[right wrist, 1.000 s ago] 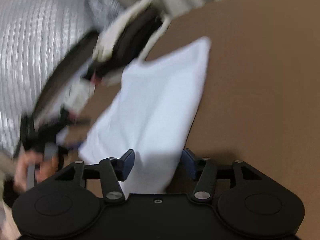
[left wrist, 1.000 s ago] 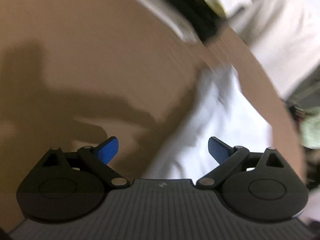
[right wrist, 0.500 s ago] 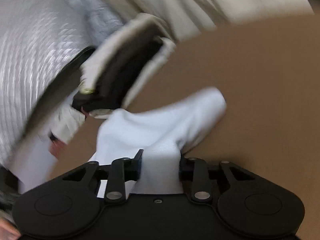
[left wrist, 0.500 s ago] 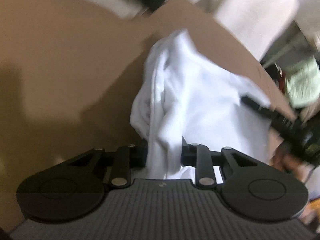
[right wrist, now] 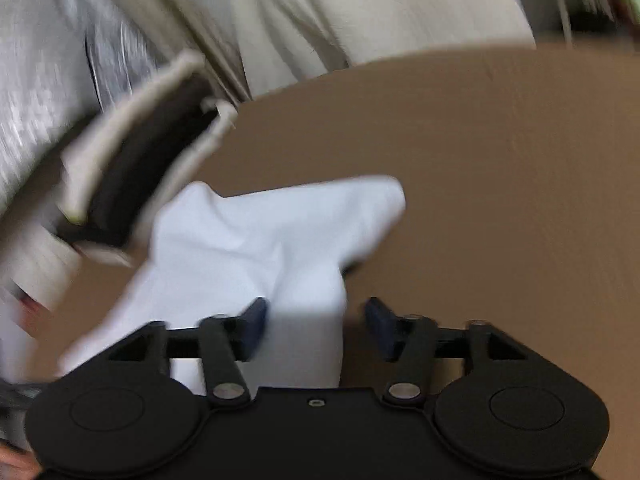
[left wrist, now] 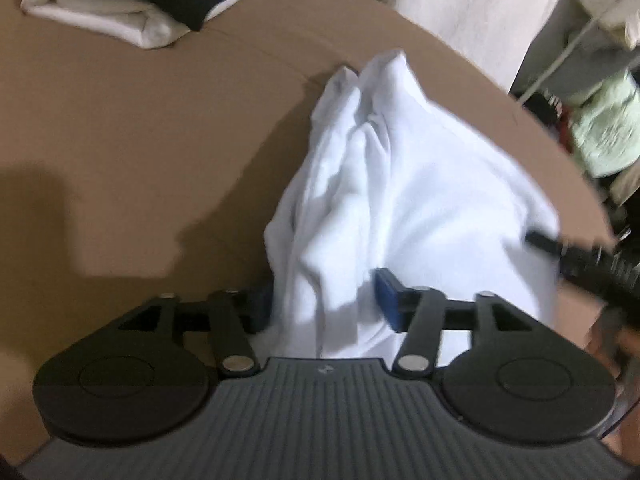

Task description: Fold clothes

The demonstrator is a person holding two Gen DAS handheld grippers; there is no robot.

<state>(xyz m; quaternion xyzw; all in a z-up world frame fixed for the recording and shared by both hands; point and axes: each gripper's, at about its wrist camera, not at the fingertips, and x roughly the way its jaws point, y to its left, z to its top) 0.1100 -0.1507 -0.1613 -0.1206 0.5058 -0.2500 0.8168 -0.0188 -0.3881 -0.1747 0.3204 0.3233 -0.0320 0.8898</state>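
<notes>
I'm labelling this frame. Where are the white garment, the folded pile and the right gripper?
white garment (left wrist: pixel 420 208): left wrist view, its bunched upper surface.
folded pile (left wrist: pixel 120 4): left wrist view, white and black layers at the table's far corner.
right gripper (right wrist: pixel 316 320): right wrist view, midway between its blue fingertips.

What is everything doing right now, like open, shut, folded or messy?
White shirt: bunched up, lying on the brown table.
Left tool: open, shirt between its fingers.
Right tool: open, shirt edge between its fingers.
Clothes pile: folded, stacked in the far corner.
</notes>
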